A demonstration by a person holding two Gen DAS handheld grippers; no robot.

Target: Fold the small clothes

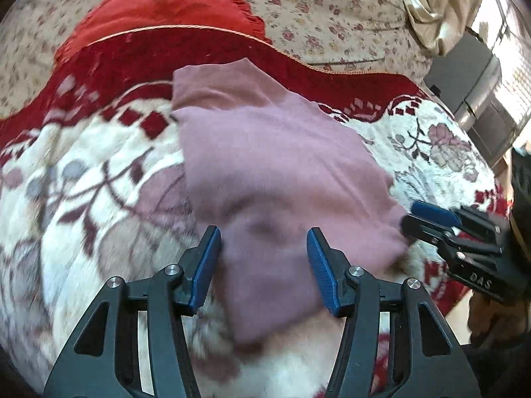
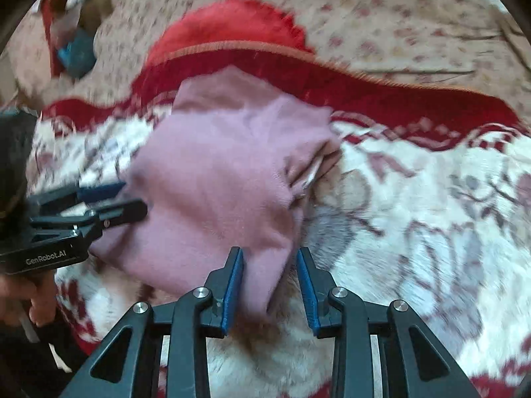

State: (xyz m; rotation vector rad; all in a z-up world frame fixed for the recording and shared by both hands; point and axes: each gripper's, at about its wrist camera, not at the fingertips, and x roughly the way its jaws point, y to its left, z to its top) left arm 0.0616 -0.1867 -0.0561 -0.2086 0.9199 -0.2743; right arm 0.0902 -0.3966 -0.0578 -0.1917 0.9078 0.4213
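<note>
Both of your sets of jaws stand parted and grip nothing: your left gripper point(image 1: 264, 258) straddles the near edge of the pink garment point(image 1: 265, 165), your right gripper point(image 2: 270, 278) its near corner — released, I judge, to let the fold settle. The soft knit lies doubled in a rough rectangle on the plush red-and-white floral blanket point(image 1: 83, 199), over a flowered sheet point(image 1: 315, 6).

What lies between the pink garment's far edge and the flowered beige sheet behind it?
A dark red blanket border with an orange corded edge separates the pink garment from the flowered beige sheet; both wrist views show it.
</note>
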